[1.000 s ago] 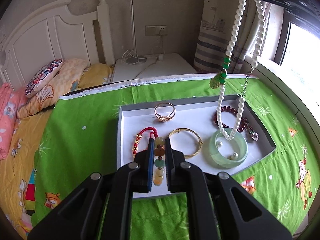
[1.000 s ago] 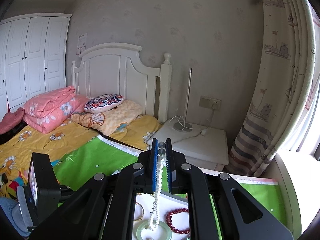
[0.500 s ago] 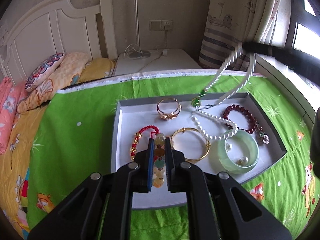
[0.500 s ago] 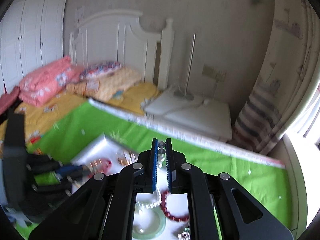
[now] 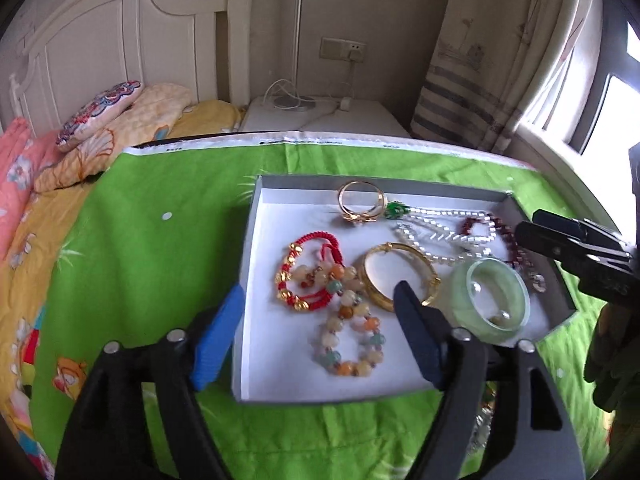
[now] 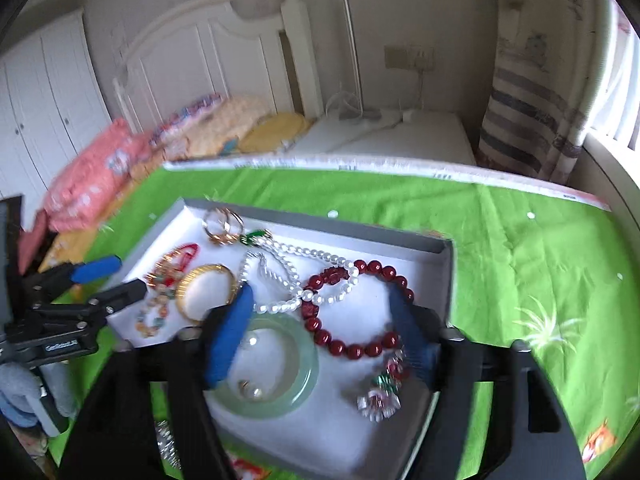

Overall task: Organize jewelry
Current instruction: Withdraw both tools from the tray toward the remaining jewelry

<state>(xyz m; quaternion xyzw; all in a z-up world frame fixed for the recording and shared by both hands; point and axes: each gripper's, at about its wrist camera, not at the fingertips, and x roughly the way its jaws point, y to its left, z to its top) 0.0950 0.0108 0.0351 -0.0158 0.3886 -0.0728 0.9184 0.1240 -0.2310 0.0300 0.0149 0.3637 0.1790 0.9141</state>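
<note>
A grey tray [image 5: 249,240] with a white floor lies on the green cloth. In it lie a pearl necklace [image 5: 436,232] with a green pendant [image 5: 396,210], a multicolour bead bracelet [image 5: 352,344], a red cord bracelet [image 5: 308,276], a gold bangle [image 5: 400,280], a gold ring [image 5: 360,202], a jade bangle [image 5: 490,300] and a dark red bead bracelet [image 6: 356,308]. My left gripper [image 5: 316,300] is open and empty above the tray's near left part. My right gripper [image 6: 320,300] is open and empty above the jade bangle [image 6: 268,368] and pearls [image 6: 288,276].
The green cloth [image 5: 140,248] covers a table beside a bed with pillows [image 5: 100,120]. A white nightstand [image 5: 320,120] with cables stands behind. A striped curtain [image 5: 472,80] and a window are at the right. A sparkly brooch [image 6: 380,392] lies in the tray's near right corner.
My right gripper lowered the pearl necklace into the tray and opened, letting it go. My left gripper opened and released the multicolour bead bracelet, which now lies in the tray.
</note>
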